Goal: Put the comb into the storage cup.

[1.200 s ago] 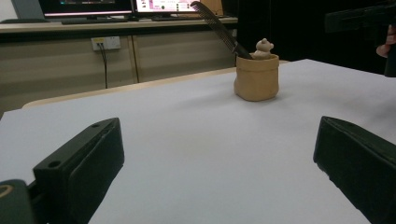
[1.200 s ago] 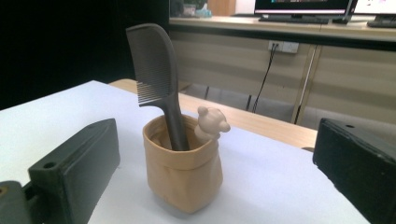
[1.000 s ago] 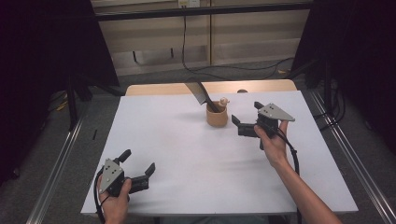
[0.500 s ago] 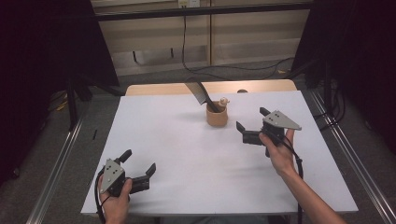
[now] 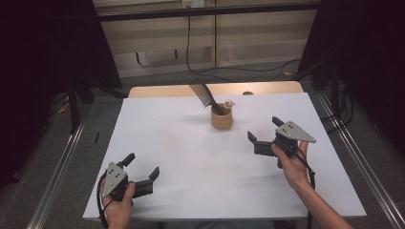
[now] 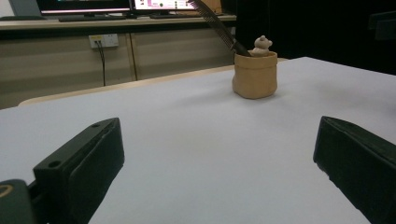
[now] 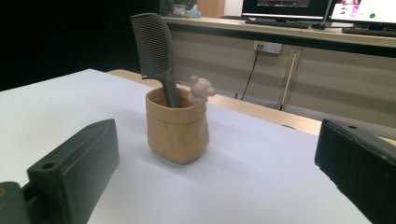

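White table [image 5: 191, 157], comb [image 5: 206, 97] handle hidden inside tan cup [image 5: 222, 119], both grippers spread, empty.

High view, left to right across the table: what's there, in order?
Left tool, open, near the front edge → dark comb leaning left out of the cup → tan cup → right tool, open, held in the person's right hand.

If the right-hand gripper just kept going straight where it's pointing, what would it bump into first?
Probably the tan pouch-like cup with the dark comb in it: it stands between the right gripper's open jaws, with bare white table before it.
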A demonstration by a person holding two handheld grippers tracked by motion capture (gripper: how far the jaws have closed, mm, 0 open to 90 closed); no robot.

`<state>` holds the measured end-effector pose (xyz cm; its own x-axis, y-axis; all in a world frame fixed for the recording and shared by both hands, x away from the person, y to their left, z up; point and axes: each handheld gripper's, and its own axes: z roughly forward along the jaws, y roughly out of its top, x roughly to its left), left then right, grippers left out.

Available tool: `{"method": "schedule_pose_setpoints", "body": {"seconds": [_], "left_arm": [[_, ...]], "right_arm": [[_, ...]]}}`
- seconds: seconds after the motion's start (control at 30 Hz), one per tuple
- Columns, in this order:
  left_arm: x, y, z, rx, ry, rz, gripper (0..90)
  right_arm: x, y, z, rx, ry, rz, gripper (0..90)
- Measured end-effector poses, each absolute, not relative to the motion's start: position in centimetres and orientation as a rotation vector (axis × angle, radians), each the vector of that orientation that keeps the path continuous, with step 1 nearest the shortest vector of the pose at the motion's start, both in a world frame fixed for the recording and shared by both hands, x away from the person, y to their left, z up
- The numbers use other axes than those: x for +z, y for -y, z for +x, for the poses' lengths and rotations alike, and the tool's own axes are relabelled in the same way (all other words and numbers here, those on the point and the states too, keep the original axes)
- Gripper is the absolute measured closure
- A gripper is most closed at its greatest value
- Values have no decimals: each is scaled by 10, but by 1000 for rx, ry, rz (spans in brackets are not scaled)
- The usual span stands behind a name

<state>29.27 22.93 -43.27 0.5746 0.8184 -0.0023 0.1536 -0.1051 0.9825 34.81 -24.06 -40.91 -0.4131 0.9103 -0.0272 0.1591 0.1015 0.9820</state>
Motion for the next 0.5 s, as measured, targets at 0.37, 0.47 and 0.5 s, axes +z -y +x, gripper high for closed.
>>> {"method": "schedule_pose_setpoints", "body": {"seconds": [0.37, 0.47, 0.5], "left_arm": [[-432, -228, 293, 691, -835, 1606, 18], [-432, -228, 294, 691, -833, 1605, 18], [-432, -228, 294, 691, -829, 1606, 18]], "right_arm": [[-406, 258, 329, 1361, -1635, 1070, 0], [-408, 262, 324, 1366, -1631, 1078, 0], [-409, 263, 324, 1364, -1633, 1086, 0]]}}
